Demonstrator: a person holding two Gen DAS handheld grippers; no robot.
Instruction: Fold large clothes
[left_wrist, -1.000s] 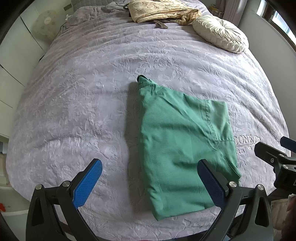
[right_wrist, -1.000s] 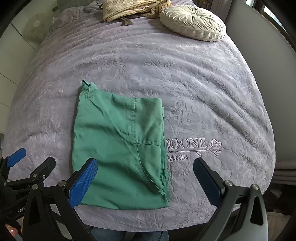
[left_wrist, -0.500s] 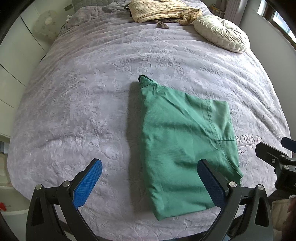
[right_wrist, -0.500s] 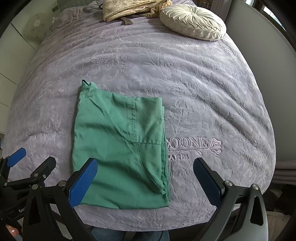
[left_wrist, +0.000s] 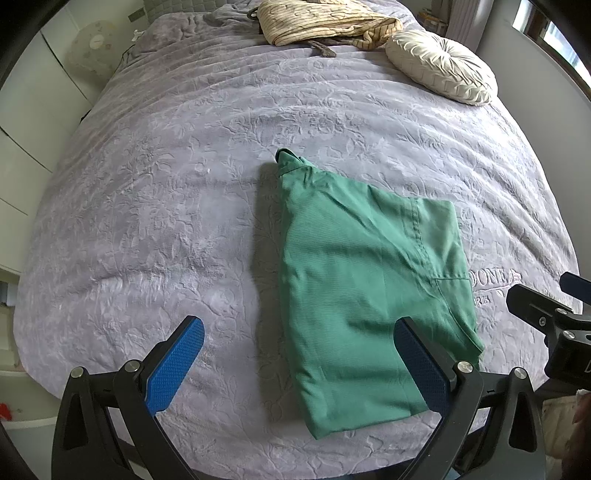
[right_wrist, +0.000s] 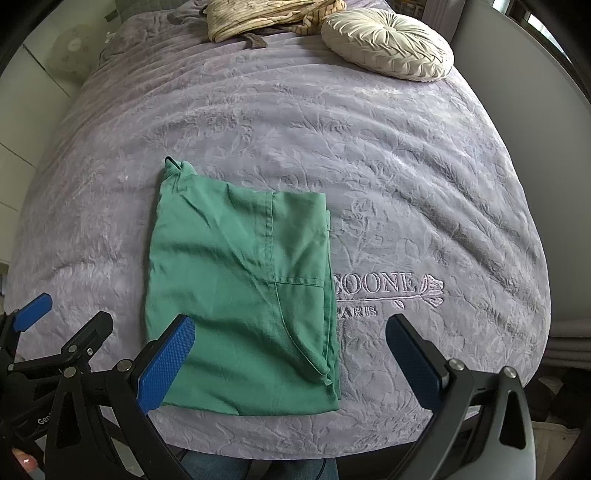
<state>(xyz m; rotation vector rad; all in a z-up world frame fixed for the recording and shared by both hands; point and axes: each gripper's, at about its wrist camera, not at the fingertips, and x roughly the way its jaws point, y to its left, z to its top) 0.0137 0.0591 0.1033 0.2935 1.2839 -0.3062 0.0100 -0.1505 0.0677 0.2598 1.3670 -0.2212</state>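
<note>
A green garment (left_wrist: 365, 288) lies folded into a flat rectangle on the lavender bedspread (left_wrist: 177, 184), near the bed's front edge. It also shows in the right wrist view (right_wrist: 240, 288). My left gripper (left_wrist: 299, 365) is open and empty, held above the front edge; its right finger overlaps the garment's near part. My right gripper (right_wrist: 291, 362) is open and empty, held above the garment's near right corner. The left gripper's frame (right_wrist: 48, 332) shows at the left of the right wrist view.
A cream round cushion (left_wrist: 441, 66) and a beige striped cloth (left_wrist: 325, 20) lie at the head of the bed. An embroidered logo (right_wrist: 384, 291) sits right of the garment. A white fan (left_wrist: 94, 44) stands left of the bed, a wall to the right.
Almost nothing differs. Both grippers stay open above the front edge, and the garment lies still.
</note>
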